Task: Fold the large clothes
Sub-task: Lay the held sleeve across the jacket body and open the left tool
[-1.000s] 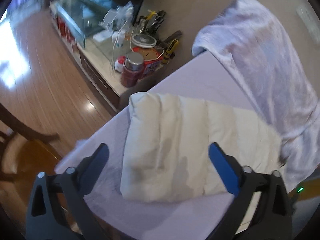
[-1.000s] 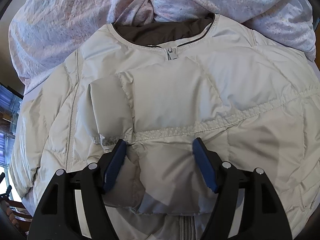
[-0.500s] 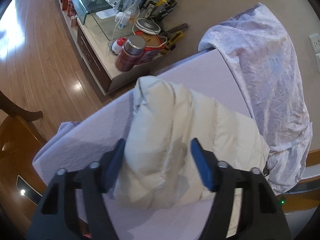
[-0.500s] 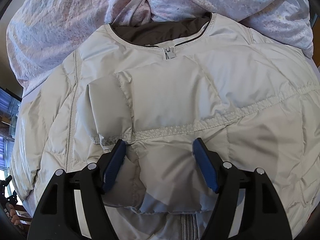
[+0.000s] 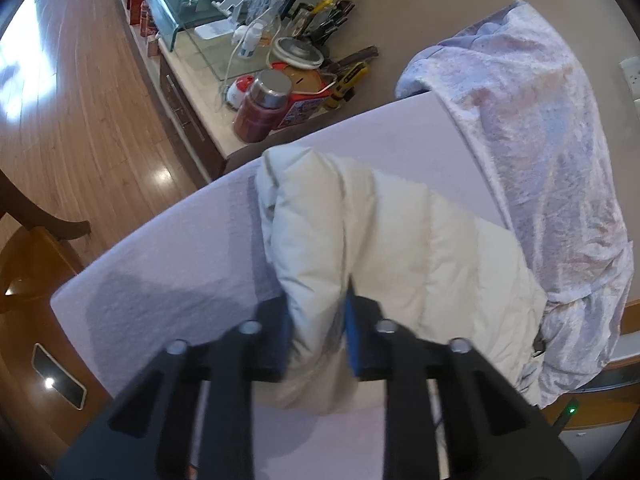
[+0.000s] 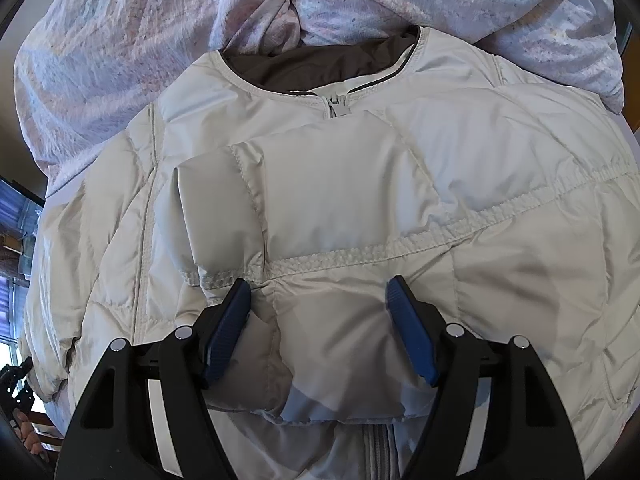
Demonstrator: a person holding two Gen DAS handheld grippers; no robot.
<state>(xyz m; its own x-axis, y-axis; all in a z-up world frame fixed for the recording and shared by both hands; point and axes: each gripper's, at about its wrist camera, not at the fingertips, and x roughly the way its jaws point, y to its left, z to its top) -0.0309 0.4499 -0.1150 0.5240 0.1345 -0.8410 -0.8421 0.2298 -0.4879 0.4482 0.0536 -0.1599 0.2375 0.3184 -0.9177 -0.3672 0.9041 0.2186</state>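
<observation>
A cream puffer jacket lies front up on a lilac-covered table (image 5: 168, 256). In the right wrist view the jacket (image 6: 328, 184) fills the frame, zipped, collar at the top, with one sleeve (image 6: 304, 208) folded across its chest. My right gripper (image 6: 320, 324) is open, its fingers pressing into the folded sleeve's cuff end. In the left wrist view my left gripper (image 5: 318, 332) is shut on a bunched sleeve of the jacket (image 5: 320, 240), lifted off the cover.
A crumpled lilac sheet (image 5: 552, 152) lies beyond the jacket, also at the top of the right wrist view (image 6: 160, 32). A low cabinet (image 5: 208, 92) with a red flask (image 5: 260, 108), tools and bottles stands past the table's far edge. Wooden floor lies to the left.
My left gripper has closed on the jacket's sleeve and raised it off the cover. My right gripper has stayed open in place on the folded sleeve.
</observation>
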